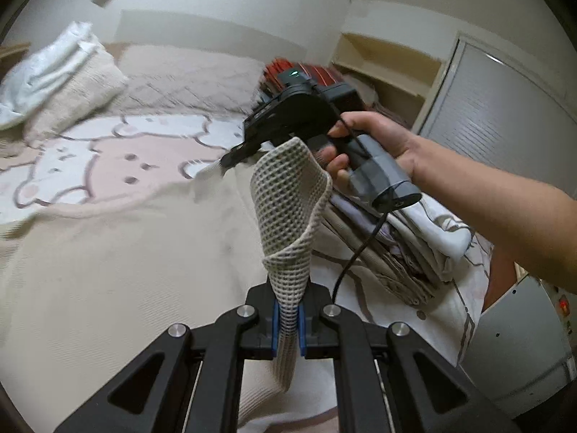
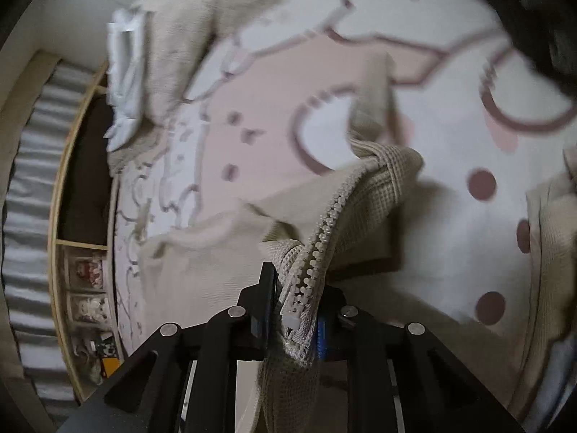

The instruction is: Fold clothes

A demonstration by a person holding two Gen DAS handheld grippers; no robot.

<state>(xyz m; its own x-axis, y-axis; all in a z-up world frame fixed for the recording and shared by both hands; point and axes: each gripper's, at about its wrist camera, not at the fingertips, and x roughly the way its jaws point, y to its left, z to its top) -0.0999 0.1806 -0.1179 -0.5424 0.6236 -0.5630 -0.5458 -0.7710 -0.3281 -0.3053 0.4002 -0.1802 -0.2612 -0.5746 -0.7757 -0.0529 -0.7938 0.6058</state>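
Note:
A beige waffle-knit garment with a pale plastic zipper is held by both grippers above the bed. My left gripper (image 1: 287, 319) is shut on a waffle-knit edge (image 1: 288, 209) that curls up in front of it. In the left wrist view a hand holds my right gripper (image 1: 234, 157) over the bed; its fingertips are blurred there. In the right wrist view my right gripper (image 2: 295, 319) is shut on the garment's zipper edge (image 2: 324, 227), and the cloth trails away to the bed.
The bed carries a pink-and-white cartoon blanket (image 1: 108, 166) and a beige cover (image 1: 108, 270). Pillows and white cloth (image 1: 54, 72) lie at its head. A stack of folded linens (image 1: 414, 241) sits at the right bed edge. Shelves (image 1: 389, 68) and a wardrobe door (image 1: 505, 115) stand beyond.

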